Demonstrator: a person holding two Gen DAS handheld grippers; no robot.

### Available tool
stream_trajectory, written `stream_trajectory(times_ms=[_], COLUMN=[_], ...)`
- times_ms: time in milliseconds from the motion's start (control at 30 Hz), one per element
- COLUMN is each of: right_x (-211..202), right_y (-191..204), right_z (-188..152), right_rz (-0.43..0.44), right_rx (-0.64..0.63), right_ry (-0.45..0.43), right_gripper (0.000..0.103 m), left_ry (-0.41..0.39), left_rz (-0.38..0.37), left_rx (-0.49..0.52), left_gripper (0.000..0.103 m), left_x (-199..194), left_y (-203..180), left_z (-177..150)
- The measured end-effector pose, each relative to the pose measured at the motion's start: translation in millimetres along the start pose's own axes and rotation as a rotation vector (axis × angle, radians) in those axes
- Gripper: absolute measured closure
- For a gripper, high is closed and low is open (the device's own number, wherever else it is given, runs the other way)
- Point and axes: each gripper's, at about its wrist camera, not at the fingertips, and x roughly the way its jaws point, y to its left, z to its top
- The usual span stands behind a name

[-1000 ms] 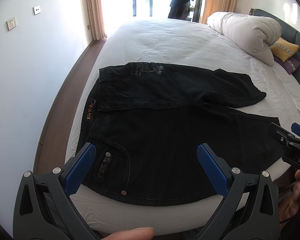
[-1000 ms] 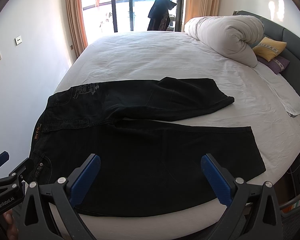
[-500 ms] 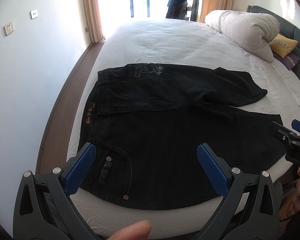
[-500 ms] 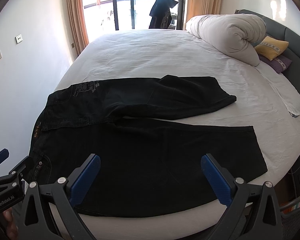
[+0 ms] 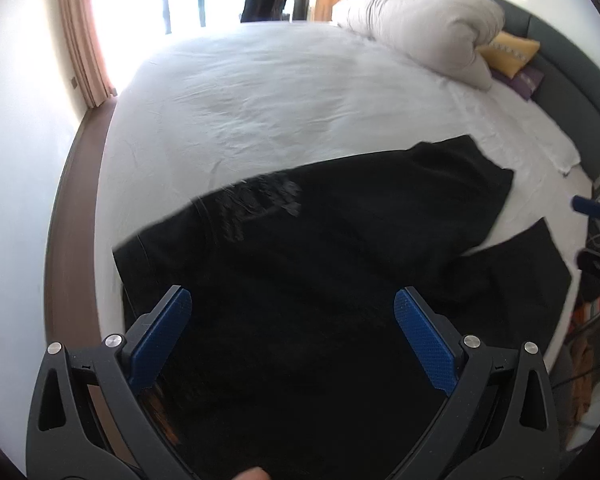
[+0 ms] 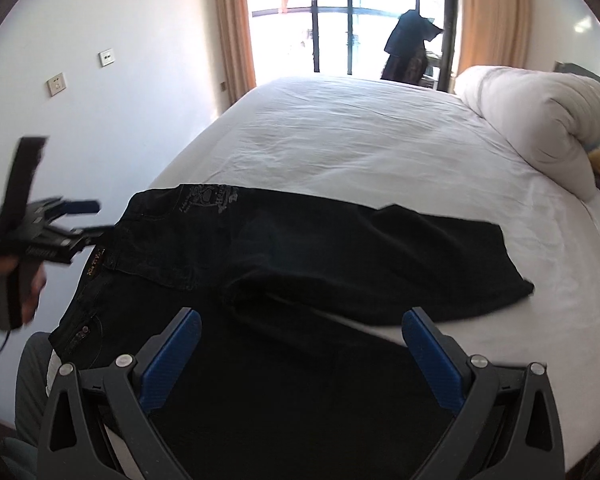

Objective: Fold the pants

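The black pants point(image 6: 284, 264) lie spread on the bed point(image 6: 360, 148). Our left gripper point(image 5: 292, 328) and right gripper point(image 6: 300, 344) hover open, empty. We should pinch waistband and hem together, so the legs align.

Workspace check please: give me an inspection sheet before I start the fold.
Surface: bed, white sheet, lightly wrinkled.
Job's things: black pants spread flat, legs apart, waistband toward the wall side.
Clutter: rolled duvet, yellow pillow, purple pillow at the headboard.
Grippers: left gripper and right gripper both open, holding nothing, over the pants.
Cables: thin cord below the left gripper handle in the right wrist view.
Surroundings: wall sockets, curtains, balcony door.
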Motion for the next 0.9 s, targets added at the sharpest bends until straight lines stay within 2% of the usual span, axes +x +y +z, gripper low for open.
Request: stream_trajectory(times_ms=[67,100,133,200,267,333,433,667,700,733,767,833,900], right_x=[16,24,33,54,72,88,110,145,148,151,155,163,173], right_y=[-6,-9,-11,-13,-15,-18,-26,-33,-33,-31,-28,-23,-20], right_z=[12,17,22,30,35,41,50,74,77,80,83,88,94], right_rz=[0.028,0.050,0.070,0.095,0.131,0.168,0.211,0.277,0.284,0.291,0.300,0.307,0.318], right_rx=[-0.039,-0.058,-0.077,-0.127,-0.178,-0.211,-0.225,-0.255,-0.259,-0.265,-0.275,-0.301,-0.329], right_ry=[0.012,0.020,0.033,0.070,0.099,0.113,0.142,0.149,0.148,0.147,0.147,0.150,0.163], right_gripper=[0.001,0.003,0.006,0.018,0.023,0.025,0.031,0.033,0.033,0.034,0.034,0.036,0.044], left_ry=[0.011,0.023,0.045,0.110,0.187,0.253,0.330,0.391,0.399,0.401,0.400,0.395,0.372], left_rz=[0.047,0.046,0.035,-0.030,-0.083,-0.126,-0.205,-0.252,-0.254,-0.252,-0.248,-0.257,-0.241], left_rx=[0.054,0.100,0.131,0.186,0.252,0.288,0.265,0.258,0.265,0.273,0.280,0.293,0.328], left_gripper=[0.000,0.000,0.000,0.000,0.003,0.023,0.036,0.038,0.043,0.054,0.061,0.087,0.093], left_x=[19,33,46,74,101,120,142,172,179,181,182,180,174], left_y=[20,30,41,61,73,86,104,110,109,107,105,101,94], left_z=[25,40,53,73,87,95,98,89,88,87,86,85,84])
